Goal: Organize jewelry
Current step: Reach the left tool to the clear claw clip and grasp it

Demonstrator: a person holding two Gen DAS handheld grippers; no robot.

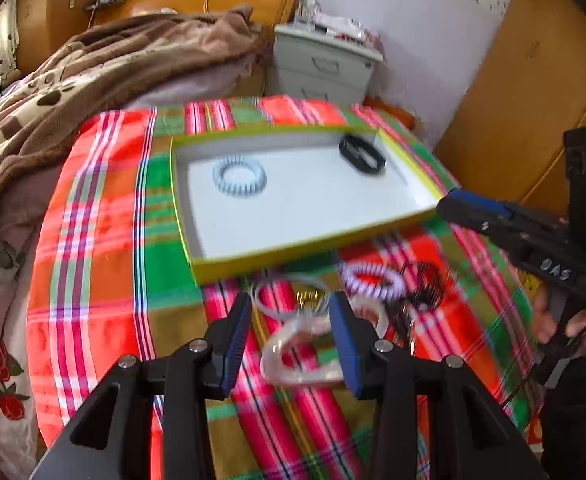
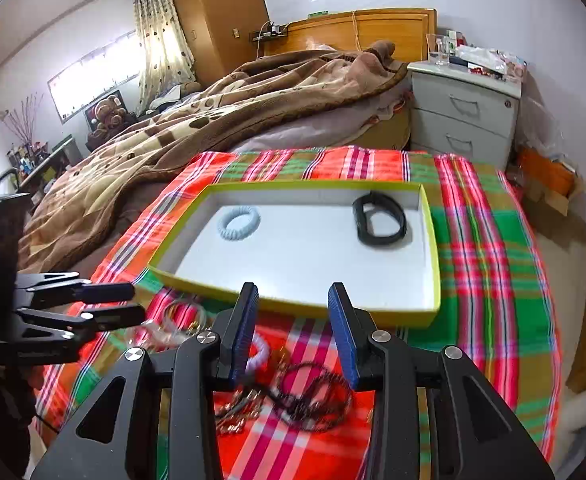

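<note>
A shallow tray (image 1: 313,250) (image 2: 293,305) with a yellow-green rim and white floor lies on the plaid cloth. Inside it are a light blue spiral band (image 1: 239,176) (image 2: 239,222) at the left and a black wristband (image 1: 363,154) (image 2: 379,220) at the right. In front of the tray lies loose jewelry: clear bangles (image 1: 301,356) (image 2: 181,320), a white beaded bracelet (image 1: 373,280) (image 2: 259,354) and black beaded bracelets (image 1: 425,284) (image 2: 313,396). My left gripper (image 1: 293,312) (image 2: 135,302) hovers open over the clear bangles, holding nothing. My right gripper (image 2: 293,300) (image 1: 453,204) is open and empty above the black bracelets, at the tray's near rim.
The plaid cloth (image 2: 493,240) covers a low surface beside a bed with a brown blanket (image 2: 213,120). A white nightstand (image 2: 465,112) stands behind, and a wooden wardrobe (image 1: 533,100) at the right. A person's hand (image 1: 565,320) holds the right gripper's handle.
</note>
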